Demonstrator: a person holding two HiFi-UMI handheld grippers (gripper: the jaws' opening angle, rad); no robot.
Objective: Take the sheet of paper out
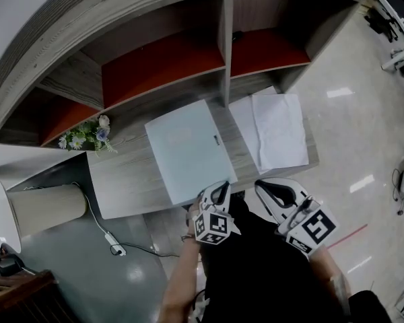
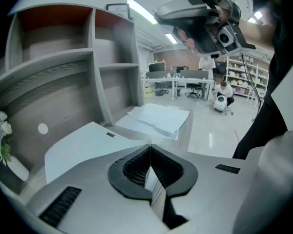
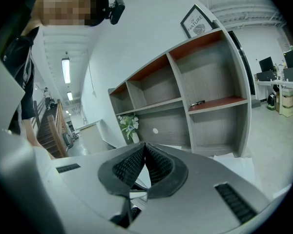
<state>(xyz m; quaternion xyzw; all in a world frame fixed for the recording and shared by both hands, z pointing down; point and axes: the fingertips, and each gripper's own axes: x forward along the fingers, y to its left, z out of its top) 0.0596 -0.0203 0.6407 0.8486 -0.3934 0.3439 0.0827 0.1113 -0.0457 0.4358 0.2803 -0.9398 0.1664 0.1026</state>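
A pale blue-white folder lies flat on the wooden desk, with a small dark tab on its right edge. My left gripper is at the folder's near right corner. In the left gripper view the folder rises to the left gripper, whose jaws are shut on a thin white edge. I cannot tell whether that edge is the cover alone or a sheet inside. My right gripper hovers just off the desk's near edge, to the right of the folder. The right gripper is shut, with nothing between its pads.
A loose stack of white papers lies on the desk to the right of the folder. Behind stands a curved shelf unit with red-backed bays and a pen on one shelf. Flowers stand at the left, and a cable lies on the floor.
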